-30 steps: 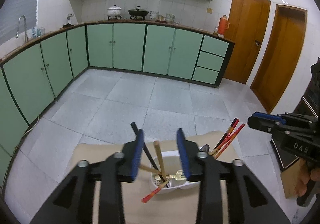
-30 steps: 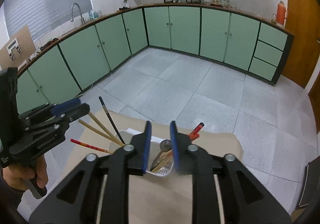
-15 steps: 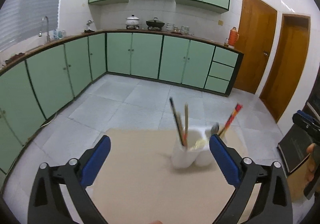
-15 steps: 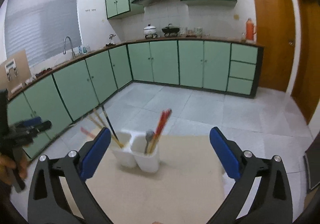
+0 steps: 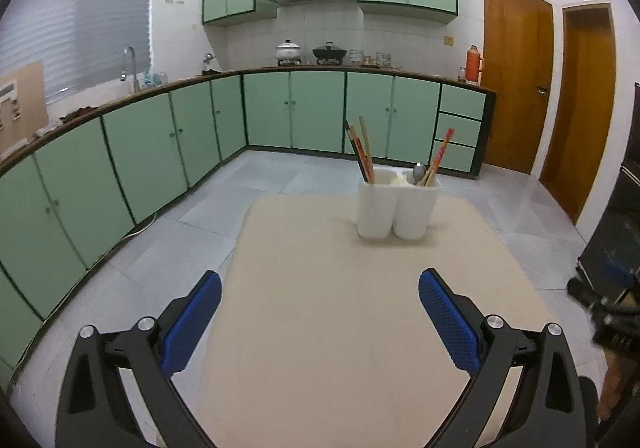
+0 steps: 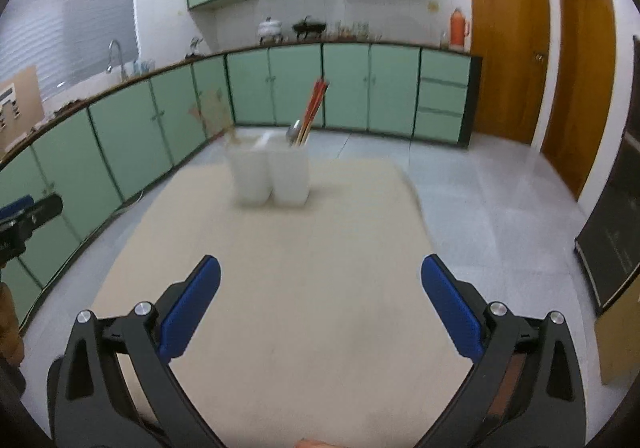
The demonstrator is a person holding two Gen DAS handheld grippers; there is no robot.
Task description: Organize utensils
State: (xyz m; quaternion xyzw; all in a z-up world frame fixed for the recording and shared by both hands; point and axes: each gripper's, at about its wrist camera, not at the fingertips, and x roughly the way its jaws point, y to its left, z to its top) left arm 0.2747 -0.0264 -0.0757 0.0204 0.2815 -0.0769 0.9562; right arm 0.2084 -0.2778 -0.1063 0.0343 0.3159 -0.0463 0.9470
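beige rectangular table top bare near the grippers | white plastic two-cup utensil holder at its far end, chopsticks and spoon inside | left gripper + right gripper both spread wide, empty, well short of the holder | tall sticks could tip it if bumped

**Two black handheld grippers with blue pads**

The left gripper has two matte black angular fingers, each with a triangular cutout. Each finger's inner face carries a long, bright blue textured pad. Round silver screw heads sit at the finger joints, two per side. The right gripper is built alike: black frame, blue pads, silver screws.
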